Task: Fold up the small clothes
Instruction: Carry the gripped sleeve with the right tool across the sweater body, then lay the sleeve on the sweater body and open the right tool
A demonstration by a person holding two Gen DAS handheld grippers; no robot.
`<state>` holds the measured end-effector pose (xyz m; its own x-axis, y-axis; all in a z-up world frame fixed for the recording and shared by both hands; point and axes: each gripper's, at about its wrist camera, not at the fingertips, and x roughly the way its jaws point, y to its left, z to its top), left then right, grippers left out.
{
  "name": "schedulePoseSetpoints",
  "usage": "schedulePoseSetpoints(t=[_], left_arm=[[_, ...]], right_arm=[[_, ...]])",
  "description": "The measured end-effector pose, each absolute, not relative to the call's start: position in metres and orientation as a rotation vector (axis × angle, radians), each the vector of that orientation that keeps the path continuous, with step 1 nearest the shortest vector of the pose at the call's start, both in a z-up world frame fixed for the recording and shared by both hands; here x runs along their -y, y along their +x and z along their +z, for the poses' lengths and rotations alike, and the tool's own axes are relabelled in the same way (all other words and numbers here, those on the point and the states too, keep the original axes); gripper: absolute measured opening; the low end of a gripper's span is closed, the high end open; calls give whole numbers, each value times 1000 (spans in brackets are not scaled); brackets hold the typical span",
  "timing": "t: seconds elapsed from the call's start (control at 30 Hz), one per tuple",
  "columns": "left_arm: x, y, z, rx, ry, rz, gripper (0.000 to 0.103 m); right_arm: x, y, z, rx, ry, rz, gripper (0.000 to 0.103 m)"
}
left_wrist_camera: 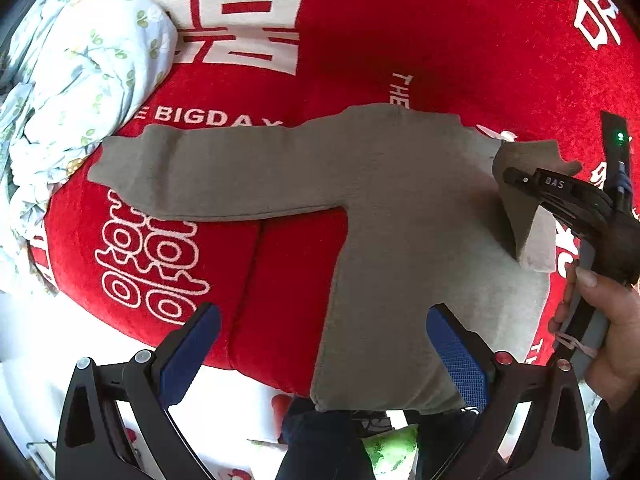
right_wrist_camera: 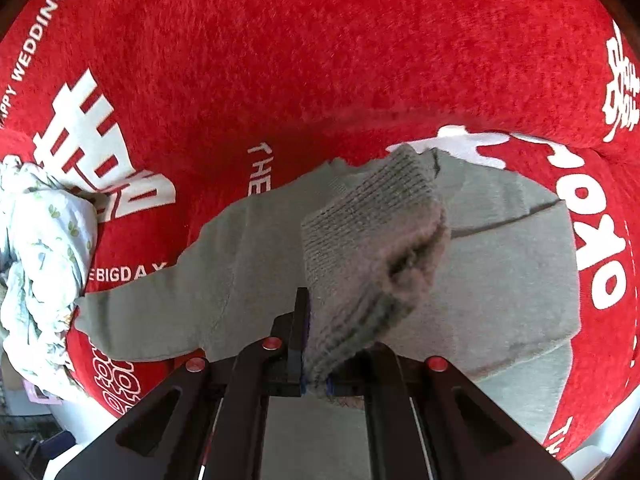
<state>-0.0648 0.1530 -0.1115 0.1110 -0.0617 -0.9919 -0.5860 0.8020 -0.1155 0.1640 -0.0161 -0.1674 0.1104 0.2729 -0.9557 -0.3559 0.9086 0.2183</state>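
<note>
The right gripper was clenched on the grey sweater's cuff; the left gripper hung released above its hem.

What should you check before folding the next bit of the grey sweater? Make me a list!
1. Right gripper holds the sleeve cuff: ok, shut on it.
2. Left gripper is free to help: ok, jaws open, nothing between them.
3. Other sleeve lies flat and stretched out: ok.
4. Grey sweater sits fully on the red blanket: not ok, its hem hangs over the edge.
5. Flowery bedding stays out of the way: ok, beside the sleeve tip.
</note>
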Motion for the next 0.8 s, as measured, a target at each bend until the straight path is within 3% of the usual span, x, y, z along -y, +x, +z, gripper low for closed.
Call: schedulePoseSetpoints(t=[0.53, 0.63, 0.7, 0.77, 0.8], left_arm=[[-170, -90, -122, -1456, -569, 483, 103], [-172, -94, -124, -1462, -570, 491, 103], [-174, -100, -126, -1469, -581, 503, 103], [-175, -106, -128, -1480, -594, 511, 103], [-175, -110, -131, -1489, -602, 516, 103]], right_arm=[[-28, 153, -233, -1426, -259, 421, 7], [-41, 149, -245, -1436, -321, 407, 11], [-52, 143, -253, -1451, -369, 424, 27], [-62, 137, -254, -1448, -392, 457, 63], [-67, 133, -253, -1437, -398, 476, 67]])
